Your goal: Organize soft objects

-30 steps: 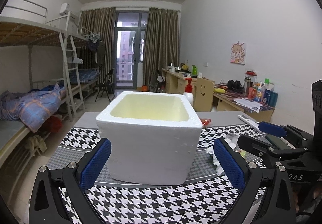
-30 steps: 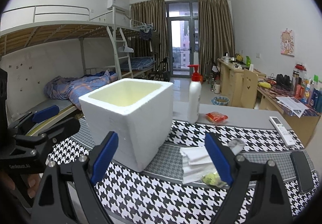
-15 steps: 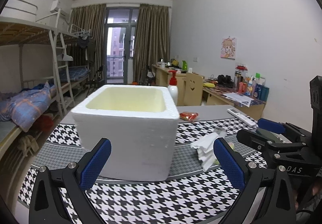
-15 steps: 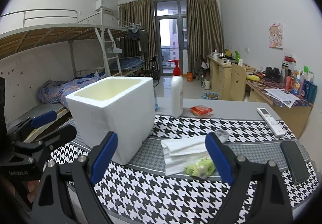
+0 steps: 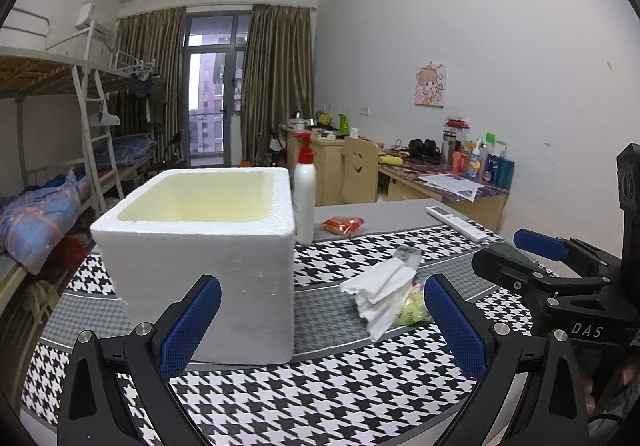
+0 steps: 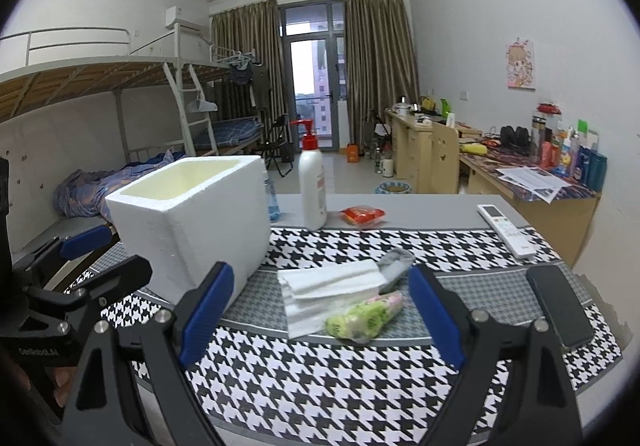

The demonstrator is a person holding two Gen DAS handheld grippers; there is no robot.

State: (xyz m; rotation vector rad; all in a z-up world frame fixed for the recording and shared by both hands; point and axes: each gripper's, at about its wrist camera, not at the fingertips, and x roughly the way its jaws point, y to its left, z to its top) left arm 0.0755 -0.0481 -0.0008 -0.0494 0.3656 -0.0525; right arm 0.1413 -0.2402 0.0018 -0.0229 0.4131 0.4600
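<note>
While the folded white cloths (image 6: 332, 286) and a green-and-pink soft roll (image 6: 366, 316) lie on the houndstooth tabletop (image 6: 360, 386), just right of the foam box (image 6: 192, 221), both the left gripper (image 5: 320, 320) and right gripper (image 6: 320, 310) hover near them, jaws wide apart and empty.

Pump bottle (image 6: 312, 185) standing upright on table (image 6: 420, 205); red packet (image 6: 362, 214) lying just beside it. Remote (image 6: 506, 230) and phone (image 6: 559, 304) lying at right.
</note>
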